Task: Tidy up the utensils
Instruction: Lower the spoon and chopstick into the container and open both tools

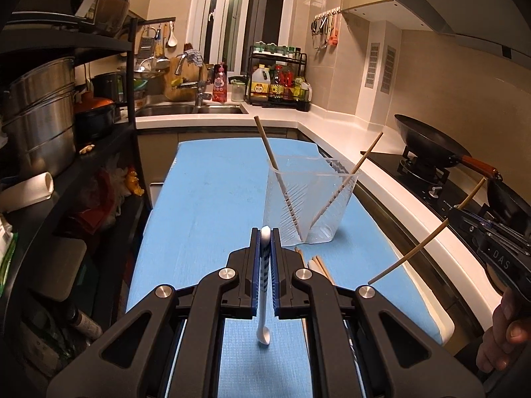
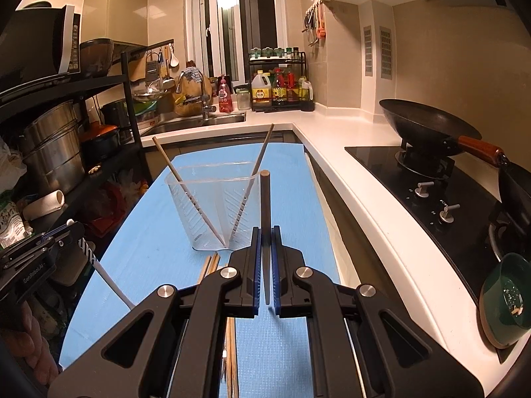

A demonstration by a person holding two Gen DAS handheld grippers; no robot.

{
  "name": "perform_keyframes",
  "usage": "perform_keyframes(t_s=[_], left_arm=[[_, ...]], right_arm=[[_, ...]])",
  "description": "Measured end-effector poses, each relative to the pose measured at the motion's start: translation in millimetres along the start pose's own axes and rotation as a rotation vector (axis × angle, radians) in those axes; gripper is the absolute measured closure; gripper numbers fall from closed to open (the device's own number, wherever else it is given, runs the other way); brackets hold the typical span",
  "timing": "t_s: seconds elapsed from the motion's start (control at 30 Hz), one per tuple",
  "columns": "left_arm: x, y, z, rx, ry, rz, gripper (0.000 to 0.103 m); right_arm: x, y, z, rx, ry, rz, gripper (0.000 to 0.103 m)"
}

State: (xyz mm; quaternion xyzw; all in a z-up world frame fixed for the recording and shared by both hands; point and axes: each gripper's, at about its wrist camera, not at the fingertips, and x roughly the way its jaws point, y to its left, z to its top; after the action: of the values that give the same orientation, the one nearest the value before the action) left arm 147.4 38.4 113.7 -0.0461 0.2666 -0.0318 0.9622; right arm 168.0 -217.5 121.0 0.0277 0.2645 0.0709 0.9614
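A clear plastic cup (image 1: 310, 199) stands on the blue mat (image 1: 212, 199) with two chopsticks (image 1: 268, 152) leaning in it. My left gripper (image 1: 265, 232) is shut on a white spoon (image 1: 264, 285) with a striped handle, held above the mat just short of the cup. My right gripper (image 2: 265, 232) is shut on a wooden chopstick (image 2: 265, 205), upright beside the cup (image 2: 215, 209). The right gripper also shows at the right of the left wrist view with its chopstick (image 1: 411, 253). Several loose chopsticks (image 2: 209, 267) lie on the mat in front of the cup.
A black shelf rack (image 1: 66, 165) with steel pots stands on the left. A white counter (image 2: 365, 199) runs along the right with a hob, a wok (image 2: 428, 129) and a green bowl (image 2: 506, 298). A sink (image 1: 189, 109) and a sauce rack (image 1: 278, 79) are at the back.
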Motion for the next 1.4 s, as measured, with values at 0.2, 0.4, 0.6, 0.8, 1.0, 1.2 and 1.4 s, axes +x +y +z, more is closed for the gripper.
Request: perform_keyframes(t_s=[0.2,0.4,0.6,0.8,1.0,1.2,1.4], left_arm=[[6.1,1.5,17.0,0.009,0.021,-0.03,0.097],[13.1,5.6,43.9,-0.014,0.02,-0.06,0.097],[18.7,-1.3,92.3,-0.006,-0.028,-0.099,0.097],[24.1,-15.6,149.4,0.006,-0.111,-0.116,0.097],[49.7,-26.5,181.2,0.031,-0.146,-0.109,0.097],[109.2,-29.1,165.8,0.073,0.018,-0.089,0.097],[153.3,-29.8,137.7,0.102,0.136,-0.084,0.097]], right_arm=[[-3.0,4.1,21.8,0.001,0.013,0.033,0.097],[-7.8,7.2,60.2,-0.011,-0.003,0.077,0.097],[-10.2,4.0,112.0,0.03,-0.058,0.171,0.097],[-2.3,11.9,156.7,0.02,-0.14,0.186,0.097],[33.7,12.6,159.1,0.007,-0.124,0.155,0.097],[85.6,6.5,141.8,0.024,-0.034,0.147,0.097],[122.1,8.0,121.9,0.024,0.041,0.148,0.097]])
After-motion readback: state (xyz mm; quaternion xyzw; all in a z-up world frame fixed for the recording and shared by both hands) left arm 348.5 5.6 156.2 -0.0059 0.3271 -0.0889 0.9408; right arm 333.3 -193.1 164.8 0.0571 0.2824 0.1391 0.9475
